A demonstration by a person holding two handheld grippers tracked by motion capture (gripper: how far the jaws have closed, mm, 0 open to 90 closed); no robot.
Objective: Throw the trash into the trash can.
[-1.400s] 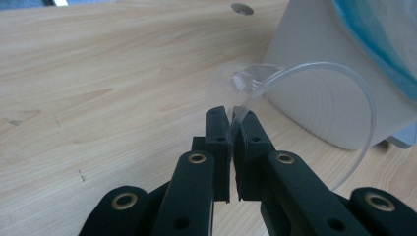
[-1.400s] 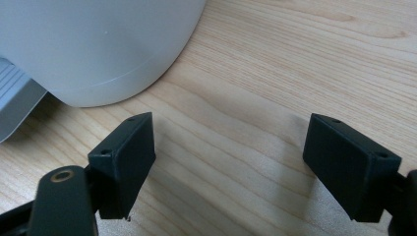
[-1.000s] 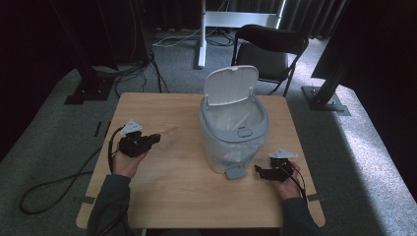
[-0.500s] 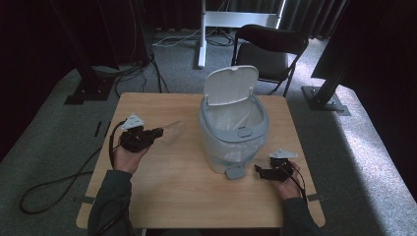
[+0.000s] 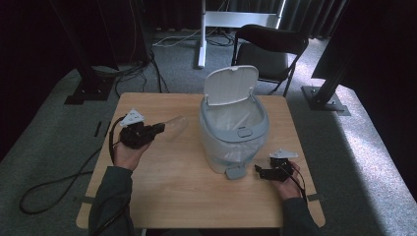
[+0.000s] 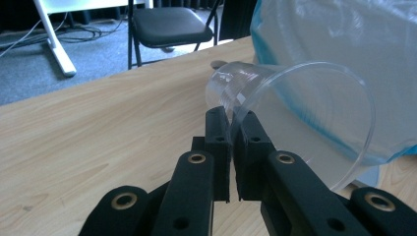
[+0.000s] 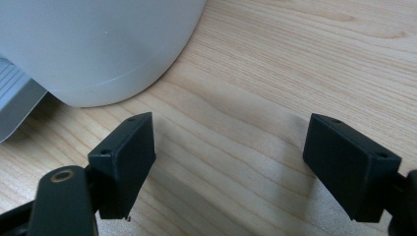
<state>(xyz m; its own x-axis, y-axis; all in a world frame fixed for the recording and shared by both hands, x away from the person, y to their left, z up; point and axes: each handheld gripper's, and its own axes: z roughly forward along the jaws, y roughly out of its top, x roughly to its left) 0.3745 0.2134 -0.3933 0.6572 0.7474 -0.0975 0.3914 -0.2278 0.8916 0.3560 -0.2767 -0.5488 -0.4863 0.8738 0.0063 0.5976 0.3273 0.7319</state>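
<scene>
Your left gripper [image 6: 230, 129] pinched the clear plastic cup's [image 6: 295, 118] rim beside the open grey pedal bin [image 5: 233, 129] (right gripper [image 7: 246, 162] jaws spread); a steady lift over its rim suited.

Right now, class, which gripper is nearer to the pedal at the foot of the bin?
Right. The right gripper sits open on the table just beside the pedal; the left gripper is across the table, holding a clear plastic cup.

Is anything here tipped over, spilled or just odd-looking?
One thing: the clear plastic cup is on its side, pinched by its rim in the left tongs beside the open-lidded bin. It looks empty, with no spill on the table.
</scene>
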